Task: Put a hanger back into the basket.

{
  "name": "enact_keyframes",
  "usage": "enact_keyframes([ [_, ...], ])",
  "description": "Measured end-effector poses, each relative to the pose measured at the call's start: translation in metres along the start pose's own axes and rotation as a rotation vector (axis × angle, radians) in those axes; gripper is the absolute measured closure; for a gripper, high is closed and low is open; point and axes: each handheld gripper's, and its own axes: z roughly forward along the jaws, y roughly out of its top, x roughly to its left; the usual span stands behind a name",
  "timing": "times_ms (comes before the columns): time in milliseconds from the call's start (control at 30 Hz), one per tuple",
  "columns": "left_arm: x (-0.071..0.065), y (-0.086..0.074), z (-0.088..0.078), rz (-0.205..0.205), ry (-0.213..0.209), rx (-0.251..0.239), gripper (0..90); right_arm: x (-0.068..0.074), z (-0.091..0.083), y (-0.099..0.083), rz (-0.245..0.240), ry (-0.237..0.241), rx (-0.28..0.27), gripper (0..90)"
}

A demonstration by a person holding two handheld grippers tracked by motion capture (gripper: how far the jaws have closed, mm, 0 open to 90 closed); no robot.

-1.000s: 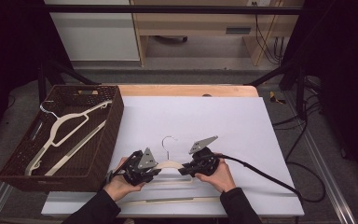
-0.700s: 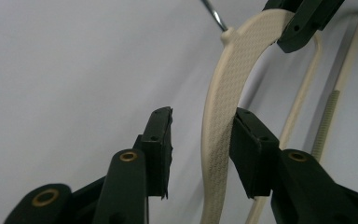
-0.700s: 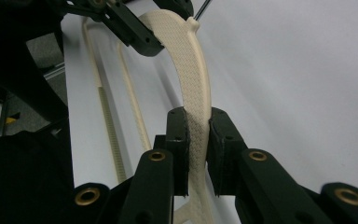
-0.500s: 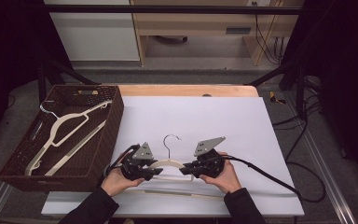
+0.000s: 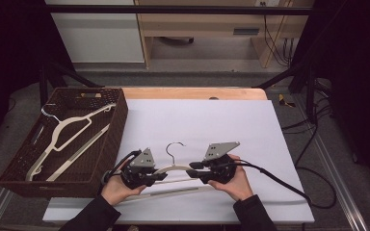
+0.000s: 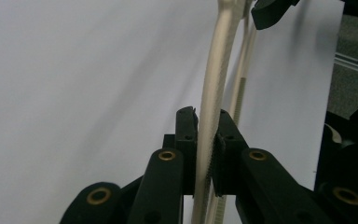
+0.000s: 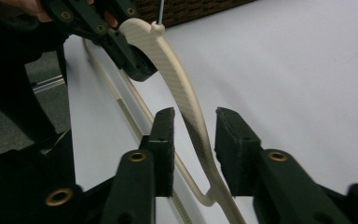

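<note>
Near the front edge of the counter (image 5: 289,144), between the two hands, a cream hanger (image 5: 173,168) is held a little off the white sheet, its wire hook (image 5: 175,147) pointing toward the far side. The left gripper (image 5: 160,177) has its fingers (image 6: 186,135) clamped on the hanger's left arm; in the left gripper view the pads press the cream strip from both sides with no gap. The right gripper (image 5: 192,169) sits over the right arm of the hanger. Its fingers (image 7: 164,140) have just been opening: in the right gripper view they stand apart with the hanger arm running between them, a clear gap on each side, so nothing is pinched there. The hanger's lower bar (image 7: 135,116) runs beside that arm, near the sheet.

A second cream bar (image 5: 173,192) lies flat on the sheet just in front of the grippers, close to the front edge. To the left a dark wicker basket (image 5: 118,120) stands with its right wall just beside the left hand (image 5: 118,187); another hanger (image 5: 72,130) lies inside it. The basket's near corner is close to the left gripper, so room on that side is tight. Beyond the hook the white sheet is bare to the wooden back edge (image 5: 192,93), and to the right it stays open up to the sheet's edge, apart from the cable (image 5: 279,180) trailing from the right gripper past the right hand (image 5: 231,185) toward the corner.
</note>
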Motion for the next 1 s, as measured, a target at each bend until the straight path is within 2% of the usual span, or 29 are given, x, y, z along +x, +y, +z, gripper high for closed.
enact_keyframes([
  [67, -0.001, 0.001, -0.002, -0.001, 0.002, -0.012, 83.8, 0.001, -0.003, 0.000, -0.007, -0.028, -0.008, 57.7],
  [133, -0.004, 0.002, -0.004, 0.005, 0.024, -0.022, 84.5, 0.002, -0.006, 0.000, -0.003, -0.043, -0.023, 51.6],
  [233, -0.005, 0.002, -0.007, -0.013, 0.050, -0.050, 85.3, 0.003, -0.016, 0.000, 0.004, -0.073, -0.054, 43.5],
  [333, -0.004, 0.003, -0.013, -0.035, 0.049, -0.081, 85.2, 0.003, -0.028, -0.003, 0.026, -0.120, -0.079, 36.8],
  [500, -0.007, 0.007, -0.022, -0.045, 0.080, -0.119, 85.2, -0.003, -0.046, -0.012, 0.078, -0.183, -0.121, 30.0],
  [600, -0.007, 0.008, -0.027, -0.057, 0.085, -0.141, 85.2, -0.008, -0.054, -0.021, 0.124, -0.240, -0.132, 25.1],
  [833, -0.005, 0.011, -0.042, -0.085, 0.120, -0.191, 85.1, -0.014, -0.068, -0.042, 0.188, -0.355, -0.165, 15.1],
  [1000, -0.003, 0.016, -0.061, -0.102, 0.133, -0.241, 85.1, -0.016, -0.077, -0.052, 0.219, -0.390, -0.180, 12.9],
])
